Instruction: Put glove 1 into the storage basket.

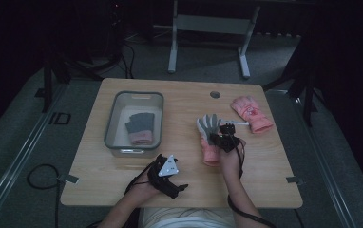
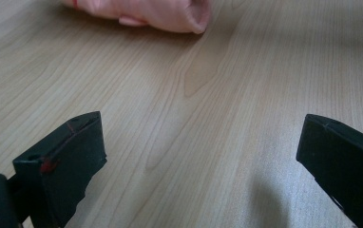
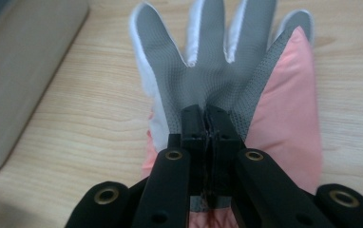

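High view: the grey bin [image 1: 134,124] sits on the left half of the worktop [image 1: 179,185] and already holds 1 glove [image 1: 139,128], grey fingers up and pink cuff down. To the right of the bin, past a bare strip of wood, lies the grey-and-pink glove [image 1: 208,137], palm up, and the right claw [image 1: 227,134] rests on its right edge. Farther right of the bin, near the worktop's far corner, lies a pink glove [image 1: 251,113]. The left claw [image 1: 170,176] sits in front of the bin, close to the near edge, holding nothing.

Left gripper view: the left claw [image 2: 203,156] has its jaws wide apart over bare wood. A pink cuff [image 2: 170,14] lies well ahead of them, so this hand is idle.

Right gripper view: the right claw [image 3: 207,124] is pressed together on the grey palm fabric of the grey-and-pink glove [image 3: 227,76], and the bin's wall [image 3: 23,71] rises to the left. The pinch looks thin, taking perhaps just 1 layer of the palm. I judge that the main risk: on lifting, the fabric could slide out and the glove drop short of the bin. A glove held by its palm will also hang limp, so its fingers or cuff may catch on the bin's rim and leave it draped over the wall. A low carry could drag it across the wood.
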